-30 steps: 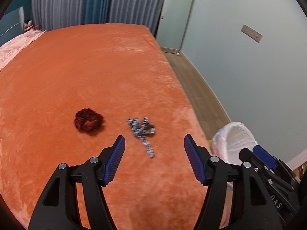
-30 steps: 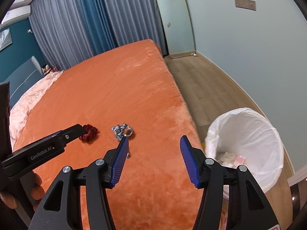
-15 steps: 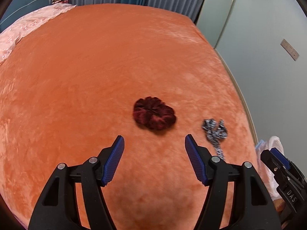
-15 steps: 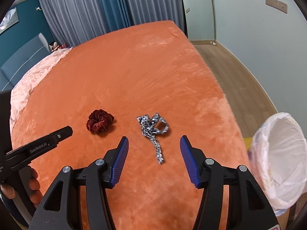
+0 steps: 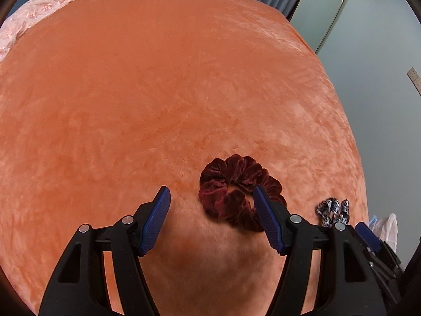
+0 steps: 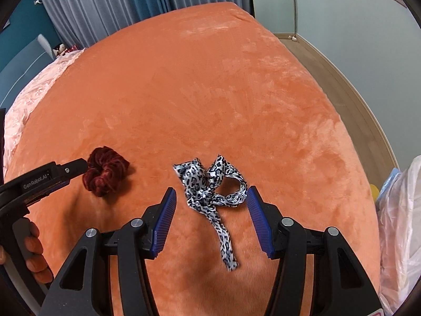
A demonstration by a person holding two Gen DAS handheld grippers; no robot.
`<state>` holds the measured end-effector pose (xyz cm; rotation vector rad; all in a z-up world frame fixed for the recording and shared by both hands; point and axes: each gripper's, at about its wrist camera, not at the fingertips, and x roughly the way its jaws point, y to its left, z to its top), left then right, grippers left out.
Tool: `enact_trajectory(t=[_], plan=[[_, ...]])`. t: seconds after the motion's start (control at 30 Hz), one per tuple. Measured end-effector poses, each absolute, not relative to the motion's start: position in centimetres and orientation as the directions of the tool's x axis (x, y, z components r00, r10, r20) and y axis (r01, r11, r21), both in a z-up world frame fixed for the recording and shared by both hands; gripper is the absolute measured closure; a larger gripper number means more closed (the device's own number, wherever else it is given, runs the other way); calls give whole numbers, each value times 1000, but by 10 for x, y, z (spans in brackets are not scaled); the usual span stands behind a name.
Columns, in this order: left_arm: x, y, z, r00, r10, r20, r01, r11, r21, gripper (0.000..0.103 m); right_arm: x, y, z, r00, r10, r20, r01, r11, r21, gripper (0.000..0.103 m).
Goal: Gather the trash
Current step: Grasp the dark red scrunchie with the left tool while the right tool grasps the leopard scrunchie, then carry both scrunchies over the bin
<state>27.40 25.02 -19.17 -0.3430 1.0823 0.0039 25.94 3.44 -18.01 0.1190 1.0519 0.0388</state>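
Both grippers have come down closer to the orange plush bed cover (image 5: 158, 92) since half a second ago, and the two items now loom larger between their tongs. Nearest the bed's foot edge, the left gripper (image 5: 211, 221) holds its blue-padded tongs wide apart, with the dark red velvet scrunchie (image 5: 231, 184) lying flat on the cover just ahead; the gripper's right finger (image 5: 265, 218) overlaps the scrunchie's near rim. The right gripper (image 6: 210, 220) also has its tongs spread open, straddling the leopard-print satin ribbon tied in a bow (image 6: 210, 187), whose loose tail runs back toward the camera between the fingers. Off the bed's right edge, the white plastic bin liner (image 6: 400, 226) shows partly. Farther away, a pink floral quilt (image 6: 31, 97) lies at the bed's left side, with grey and blue curtains (image 6: 118, 5) beyond.
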Motion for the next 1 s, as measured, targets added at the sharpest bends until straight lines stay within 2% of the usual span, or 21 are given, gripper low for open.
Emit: enact_trajectory(t=[0.07,0.13,0.23,0.27,0.33,0.37,0.43,0.47,0.7,1.0], plan=[[281,250,-201,459,-175,-871,-178,942,-284,42,264,34,-189,486,82,-870,31,993,111,49],[287,249,-212,441,-185,-878,-173,943,-286,54,268,34,-199,472,75,-879,35,994,103,53],[290,246,-218,442,-168,-881,-156,953,-261,60,271,34,-213,449,89,-889,37,992,118,60],[289,245,-218,450,-169,-877,-145,955,-258,69,270,35,-214,455,85,-886,33,993,113,60],[290,242,-219,446,-173,-878,-119,961,-250,78,268,39,-214,462,81,-883,16,995,99,69],[289,241,-218,448,-167,-878,-117,963,-242,79,268,41,-214,461,82,-883,8,995,96,72],[288,238,-216,450,-163,-878,-113,965,-237,83,268,44,-215,454,103,-885,-4,994,114,88],[287,237,-214,450,-163,-878,-112,965,-237,85,268,45,-214,447,113,-887,-10,993,121,89],[269,218,-183,492,-170,-854,-78,968,-237,86,253,41,-183,485,133,-864,-19,990,142,91],[234,174,-108,568,-208,-796,13,970,-244,86,219,10,-100,608,147,-780,-2,983,183,91]])
